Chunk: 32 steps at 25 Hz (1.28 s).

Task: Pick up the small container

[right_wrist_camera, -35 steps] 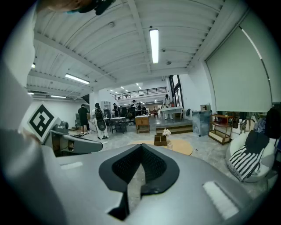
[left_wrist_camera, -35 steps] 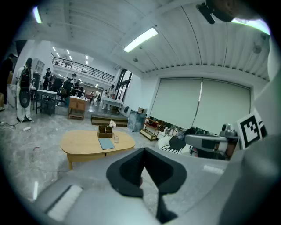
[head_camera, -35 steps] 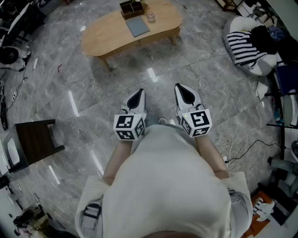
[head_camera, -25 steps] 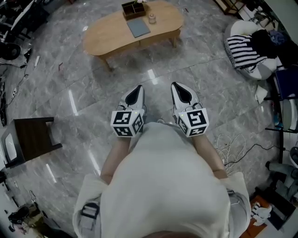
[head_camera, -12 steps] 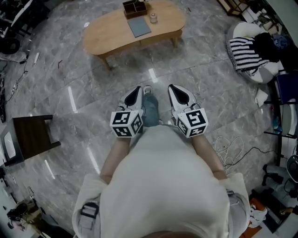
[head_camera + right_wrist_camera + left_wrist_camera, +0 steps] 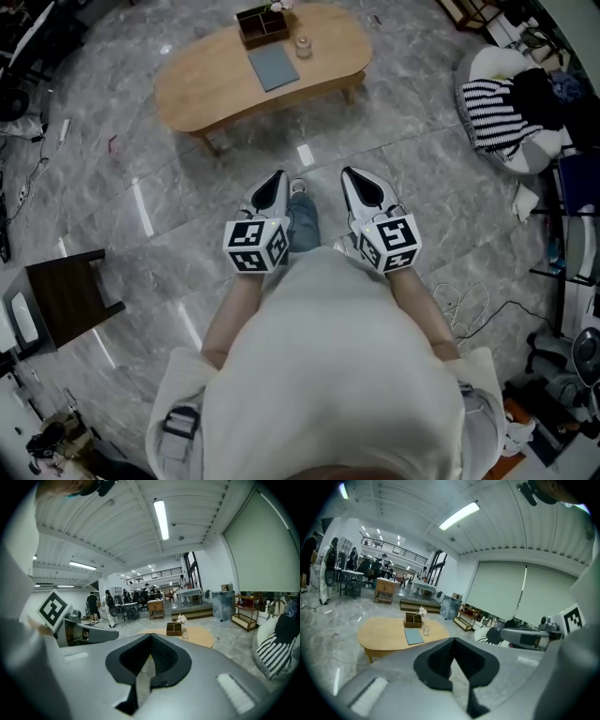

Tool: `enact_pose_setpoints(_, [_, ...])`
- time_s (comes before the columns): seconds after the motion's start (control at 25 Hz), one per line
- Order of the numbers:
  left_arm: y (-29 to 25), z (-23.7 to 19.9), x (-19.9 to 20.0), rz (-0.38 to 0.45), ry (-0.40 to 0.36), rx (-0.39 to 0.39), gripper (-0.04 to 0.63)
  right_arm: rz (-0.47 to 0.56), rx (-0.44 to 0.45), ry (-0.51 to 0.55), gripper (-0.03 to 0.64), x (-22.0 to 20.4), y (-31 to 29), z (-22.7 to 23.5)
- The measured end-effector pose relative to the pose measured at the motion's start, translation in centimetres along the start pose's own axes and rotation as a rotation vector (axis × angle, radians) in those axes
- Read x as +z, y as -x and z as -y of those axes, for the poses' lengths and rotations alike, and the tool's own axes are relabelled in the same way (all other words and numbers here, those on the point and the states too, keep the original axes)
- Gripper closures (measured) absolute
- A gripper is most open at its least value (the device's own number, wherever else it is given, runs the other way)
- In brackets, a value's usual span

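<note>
The small container is a clear glass jar on a light wooden oval table, beside a dark wooden organiser box and a grey-blue notebook. The left gripper view shows the jar far ahead on the table. In the right gripper view it stands by the box. My left gripper and right gripper are held side by side over the floor, well short of the table. Both have their jaws shut on nothing.
A dark stool stands at the left. At the right are a beanbag with a striped cloth and floor cables. A jeans leg shows between the grippers. People stand at desks far behind the table.
A jeans leg has stepped forward between the grippers. The table has shifted slightly in the view. Both grippers stay shut and side by side.
</note>
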<state>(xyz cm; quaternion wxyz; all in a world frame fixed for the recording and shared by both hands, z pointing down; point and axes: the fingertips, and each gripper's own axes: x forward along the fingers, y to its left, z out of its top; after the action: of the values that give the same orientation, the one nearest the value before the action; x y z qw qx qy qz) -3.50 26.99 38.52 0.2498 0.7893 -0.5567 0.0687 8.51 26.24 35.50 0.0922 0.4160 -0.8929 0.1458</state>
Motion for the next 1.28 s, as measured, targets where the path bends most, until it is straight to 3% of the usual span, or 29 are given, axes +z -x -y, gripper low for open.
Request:
enact_pose_setpoints(0.6, [-14.7,-7.4,9.9,-0.041,-0.023,-0.062,0.594,0.011,-0.040,0.031,0.618,9.1,-16.1,7.9])
enact_pose_setpoints(1.0, [-21.2,-12.3,13.8,-0.053,-0.031,-0.089,0.593,0.002,-0.049,0.015,0.618,10.9,-24.3,10.6])
enact_pose_setpoints(1.28, [-24.3,-14.2,14.1,-0.075,-0.017,-0.093,0.593,-0.030,-0.084,0.023,0.618,10.9,-26.2,12.2])
